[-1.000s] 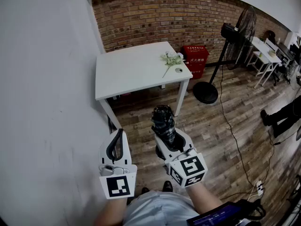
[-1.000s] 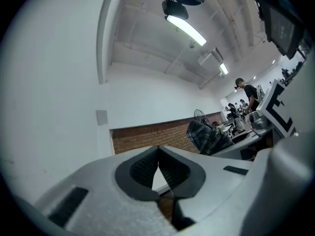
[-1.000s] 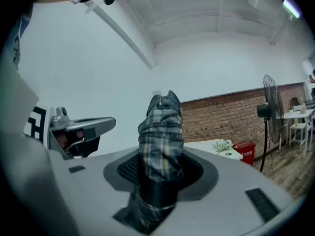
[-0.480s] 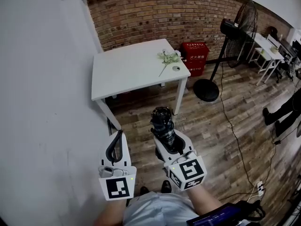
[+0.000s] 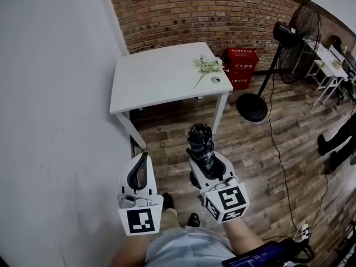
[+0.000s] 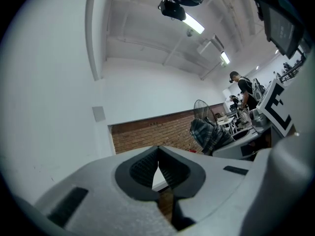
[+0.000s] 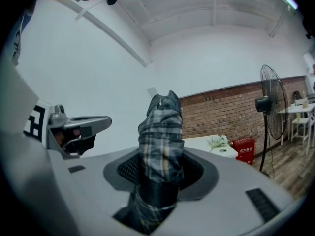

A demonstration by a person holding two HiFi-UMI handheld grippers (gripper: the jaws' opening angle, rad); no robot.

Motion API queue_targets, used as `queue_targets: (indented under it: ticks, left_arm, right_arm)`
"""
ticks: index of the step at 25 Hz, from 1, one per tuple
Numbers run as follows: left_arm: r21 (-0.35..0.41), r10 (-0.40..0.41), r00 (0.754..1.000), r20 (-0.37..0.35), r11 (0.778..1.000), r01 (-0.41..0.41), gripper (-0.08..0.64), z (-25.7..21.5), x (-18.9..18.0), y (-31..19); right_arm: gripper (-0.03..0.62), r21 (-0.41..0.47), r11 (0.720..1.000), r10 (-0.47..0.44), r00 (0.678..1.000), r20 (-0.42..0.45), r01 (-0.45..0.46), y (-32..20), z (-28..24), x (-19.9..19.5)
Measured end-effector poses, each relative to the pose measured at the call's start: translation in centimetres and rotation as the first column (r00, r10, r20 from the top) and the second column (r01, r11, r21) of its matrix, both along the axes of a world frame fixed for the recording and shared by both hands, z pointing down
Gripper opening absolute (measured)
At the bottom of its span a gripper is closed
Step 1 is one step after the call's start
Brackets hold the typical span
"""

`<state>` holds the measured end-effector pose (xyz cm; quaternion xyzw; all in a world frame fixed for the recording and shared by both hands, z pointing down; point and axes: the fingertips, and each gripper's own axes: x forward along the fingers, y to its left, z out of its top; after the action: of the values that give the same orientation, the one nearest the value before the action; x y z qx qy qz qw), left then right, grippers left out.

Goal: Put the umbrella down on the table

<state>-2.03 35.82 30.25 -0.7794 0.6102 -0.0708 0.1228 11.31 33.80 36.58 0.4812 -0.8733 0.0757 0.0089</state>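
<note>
Plaid fabric, wrinkled and rolled into a stubby cylinder: the umbrella [image 5: 200, 143] is clamped between the ribbed black pads of my right gripper [image 5: 204, 163]. It pokes toward twelve o'clock above the plank floor [image 5: 250, 149], short of the table. My left gripper [image 5: 142, 161] sits at its nine o'clock, curved pads pressed tip to tip on nothing. The smooth white rectangular table [image 5: 156, 82] lies at eleven o'clock, a pale flower sprig [image 5: 204, 67] near its two o'clock corner, before a rough brick wall [image 5: 183, 15].
</note>
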Motion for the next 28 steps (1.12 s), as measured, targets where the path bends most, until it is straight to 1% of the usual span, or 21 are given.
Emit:
queue_targets:
  ticks: [4,8,11,17,23,28]
  left_arm:
    - [-0.015,-0.006,1.0,-0.011,1.0,0.006,0.002,0.9,-0.2,-2.2]
    - [-0.03,-0.007,1.0,-0.03,1.0,0.006,0.002,1.8,-1.1,-5.7]
    - [-0.043,-0.01,0.999,-0.039,0.999,0.008,0.002,2.5,-2.2,-9.4]
    - [-0.041,0.007,0.999,-0.032,0.999,-0.008,0.002,3.0,-4.9,-17.3]
    - [-0.001,0.027,0.999,-0.036,1.0,-0.027,0.002,1.1,-7.7,-24.9]
    - [0.046,0.027,0.999,-0.031,0.999,-0.026,0.002,-0.4,-9.5,-27.7]
  right_arm:
    - [0.181,-0.023,1.0,0.002,1.0,-0.006,-0.002,-2.3,0.9,0.2]
    - [0.181,-0.048,0.999,0.009,1.0,-0.022,-0.01,-5.4,2.0,-0.2]
    - [0.181,-0.059,0.998,0.012,0.999,-0.034,-0.014,-8.6,2.6,-0.9]
    - [0.181,-0.072,0.997,0.03,0.999,-0.042,-0.033,-16.0,3.4,-3.2]
    - [0.183,-0.039,0.998,0.048,0.998,-0.037,-0.05,-23.8,1.5,-5.8]
    - [0.183,0.023,0.997,0.068,0.997,-0.033,-0.067,-27.3,-0.7,-6.9]
